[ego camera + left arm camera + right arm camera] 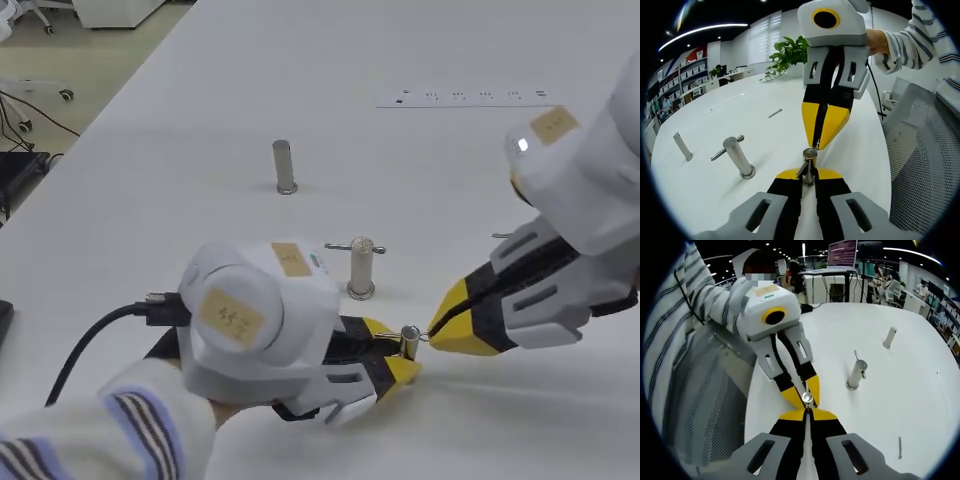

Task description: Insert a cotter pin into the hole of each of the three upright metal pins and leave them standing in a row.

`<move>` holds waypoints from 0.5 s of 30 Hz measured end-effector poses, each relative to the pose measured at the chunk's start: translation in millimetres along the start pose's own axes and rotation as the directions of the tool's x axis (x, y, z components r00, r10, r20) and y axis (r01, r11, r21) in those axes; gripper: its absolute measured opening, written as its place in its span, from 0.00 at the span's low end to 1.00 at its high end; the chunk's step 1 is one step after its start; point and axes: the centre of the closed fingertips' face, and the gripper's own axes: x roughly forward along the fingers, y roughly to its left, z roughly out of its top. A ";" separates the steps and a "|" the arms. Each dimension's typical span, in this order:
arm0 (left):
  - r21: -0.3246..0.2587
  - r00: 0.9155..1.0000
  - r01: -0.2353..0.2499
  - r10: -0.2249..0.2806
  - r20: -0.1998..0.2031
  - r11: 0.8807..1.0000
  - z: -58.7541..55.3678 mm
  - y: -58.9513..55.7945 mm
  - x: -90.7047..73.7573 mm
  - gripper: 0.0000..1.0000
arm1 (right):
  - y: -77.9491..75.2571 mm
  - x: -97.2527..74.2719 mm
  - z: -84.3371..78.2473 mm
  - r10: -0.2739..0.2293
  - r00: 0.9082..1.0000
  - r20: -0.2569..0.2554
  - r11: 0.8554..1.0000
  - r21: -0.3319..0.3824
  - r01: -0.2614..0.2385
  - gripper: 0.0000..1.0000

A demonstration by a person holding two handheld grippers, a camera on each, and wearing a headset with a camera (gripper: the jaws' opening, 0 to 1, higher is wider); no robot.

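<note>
Near edge of counter (200,180): left tool (398,358) clamped on near metal pin (409,340), upright. right tool (436,334) pinching cotter pin (801,169) at pin hole. Metal pin looks stiff, smooth, tippy: grip low. Cotter pin looks thin, light, slippery: hold by head.

We see a smooth, matt white tabletop (180,200). The far metal pin (284,165) and middle metal pin (361,268) look satin grey; the held metal pin (409,341), clamped in the left gripper (405,358), glints on top. The right gripper (435,338) pinches a thin, bright wire cotter pin (423,336). Both grippers have smooth white plastic shells, matt yellow-and-black jaws and tan paper labels (232,318). The sleeve (120,430) is striped knit cloth.
</note>
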 end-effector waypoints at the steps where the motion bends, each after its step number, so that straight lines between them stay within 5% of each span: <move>1: -0.002 1.000 0.000 0.000 0.000 1.000 0.0 0.0 0.0 0.07 | 0.3 0.0 -0.3 -0.001 1.000 0.001 1.000 -0.001 0.001 0.05; 9: -0.014 1.000 -0.003 0.003 0.001 1.000 0.4 0.2 -0.4 0.07 | 6.4 -1.7 -7.6 -0.015 1.000 0.016 1.000 0.002 0.015 0.23; 15: -0.020 1.000 -0.004 0.004 0.003 1.000 0.3 0.5 -1.0 0.07 | 8.4 -4.5 -8.1 -0.069 0.996 0.051 0.996 0.058 0.066 0.51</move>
